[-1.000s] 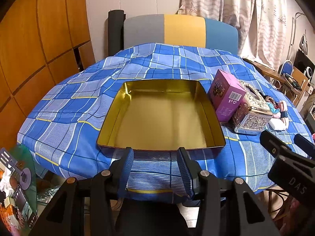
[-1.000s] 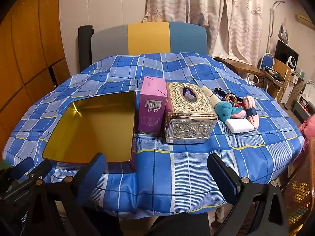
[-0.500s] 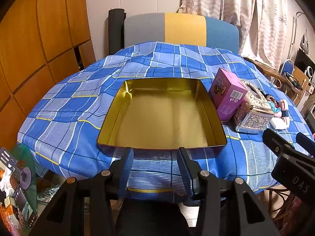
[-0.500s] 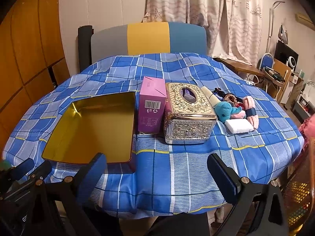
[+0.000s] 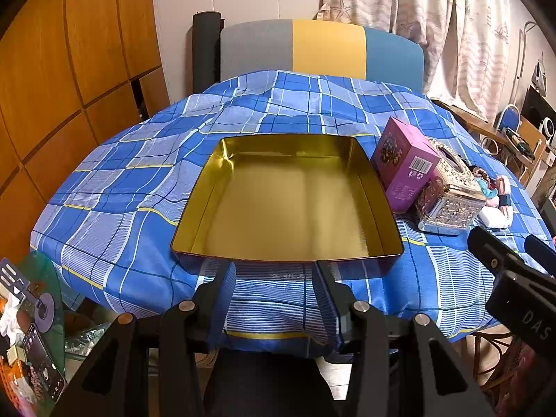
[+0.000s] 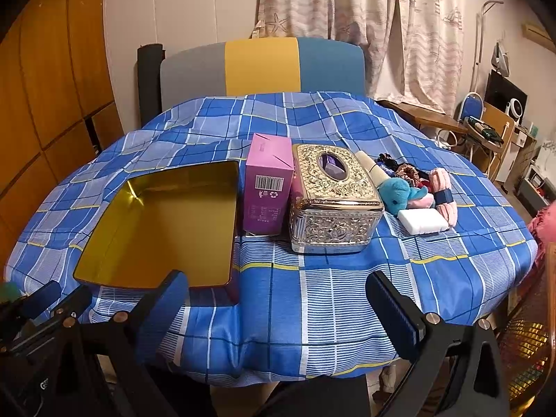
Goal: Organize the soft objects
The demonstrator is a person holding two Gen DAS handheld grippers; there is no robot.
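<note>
A gold tin tray lies empty on the blue checked tablecloth; it also shows in the right wrist view. Soft things lie at the table's right: a blue plush elephant, a white sponge, pink yarn and hair scrunchies. My left gripper is open and empty at the tray's near edge. My right gripper is wide open and empty, in front of the table edge, well short of the soft things.
A pink carton and an ornate silver tissue box stand between the tray and the soft things. A chair stands behind the table. Wooden panelling is on the left, cluttered furniture on the right.
Both grippers have barely shifted; the views are nearly the same. Nothing was picked up or let go.
</note>
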